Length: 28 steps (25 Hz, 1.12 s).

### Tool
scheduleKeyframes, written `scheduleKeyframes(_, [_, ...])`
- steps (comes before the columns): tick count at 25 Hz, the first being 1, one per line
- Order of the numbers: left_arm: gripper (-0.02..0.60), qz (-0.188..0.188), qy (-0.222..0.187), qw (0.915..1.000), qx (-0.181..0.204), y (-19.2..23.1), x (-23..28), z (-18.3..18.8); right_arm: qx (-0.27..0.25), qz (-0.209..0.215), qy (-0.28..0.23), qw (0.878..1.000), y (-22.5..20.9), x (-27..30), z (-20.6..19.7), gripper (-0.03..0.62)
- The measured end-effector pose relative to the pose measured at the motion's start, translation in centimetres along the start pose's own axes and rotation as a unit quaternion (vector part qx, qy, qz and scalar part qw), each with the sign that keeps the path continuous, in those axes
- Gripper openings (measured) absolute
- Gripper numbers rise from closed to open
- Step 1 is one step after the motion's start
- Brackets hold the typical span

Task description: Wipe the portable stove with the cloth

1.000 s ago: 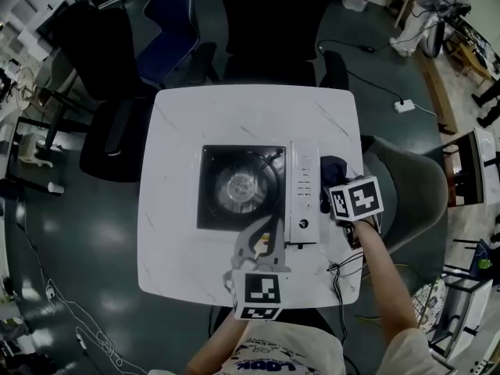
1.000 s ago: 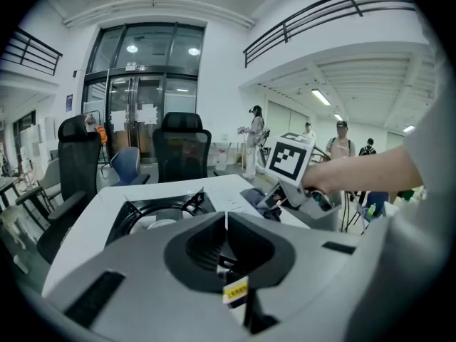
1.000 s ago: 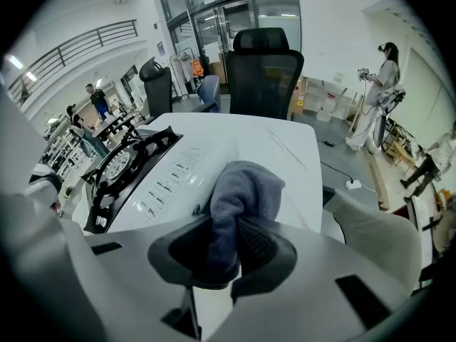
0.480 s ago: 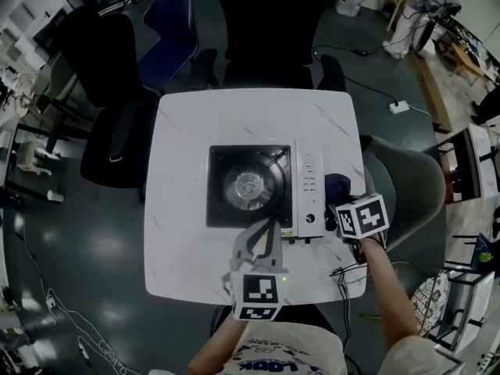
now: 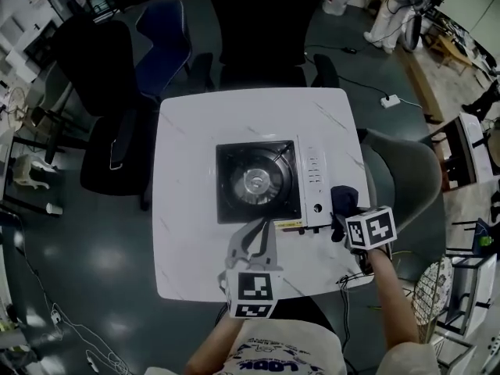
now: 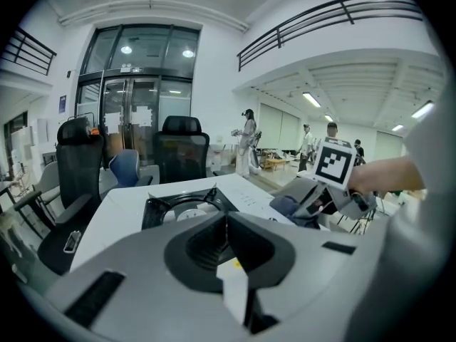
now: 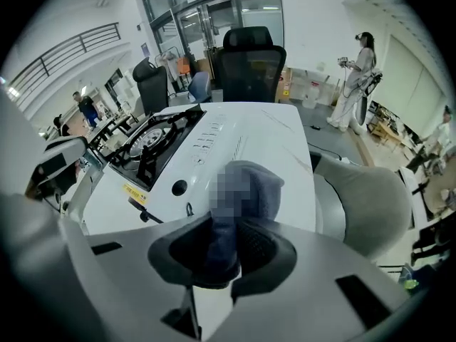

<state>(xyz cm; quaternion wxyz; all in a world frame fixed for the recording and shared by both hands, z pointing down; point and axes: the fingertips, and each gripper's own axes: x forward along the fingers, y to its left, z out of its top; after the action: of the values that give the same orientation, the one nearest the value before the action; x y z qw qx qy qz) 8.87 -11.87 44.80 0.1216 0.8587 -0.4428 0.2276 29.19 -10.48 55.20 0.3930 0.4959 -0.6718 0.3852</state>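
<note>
Left tongs (image 5: 256, 231) closed on nothing, parked at the near edge of the portable stove (image 5: 311, 180). Right tongs (image 5: 348, 223) clamp the dark cloth (image 5: 342, 200), which we've dragged back along the stove's right side to its near corner on the desk (image 5: 187, 170). That flank looks done; the burner (image 5: 258, 181) beyond likely still needs wiping.

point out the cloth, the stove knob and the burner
cloth (image 7: 267, 191), right gripper view, its upper fold
knob (image 5: 317, 208), head view, its round face
burner (image 5: 258, 181), head view, its centre cap
</note>
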Motion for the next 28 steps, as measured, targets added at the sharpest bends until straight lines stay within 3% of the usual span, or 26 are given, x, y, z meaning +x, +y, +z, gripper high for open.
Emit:
scheduleKeyframes(6, [0.021,-0.013,-0.001,0.9999,0.008,0.3,-1.3,-0.3,0.032,-0.009,-0.035,0.999,1.5,-2.6,-0.8,0.095])
scheduleKeyframes(11, [0.021,-0.020,-0.002,0.9997,0.010,0.8,-2.3,-0.8,0.035,0.030,-0.075,0.996,6.0,-5.3,-0.2,0.095])
scheduleKeyframes(22, [0.021,-0.014,-0.009,0.9998,0.013,2.9,-4.6,-1.5,0.024,0.106,-0.080,0.991,16.2,-3.5,-0.3,0.095])
scheduleKeyframes(28, [0.021,-0.007,-0.009,0.9999,0.006,4.1,-5.2,-2.2,0.009,0.122,-0.069,0.990,19.4,-1.5,-0.1,0.095])
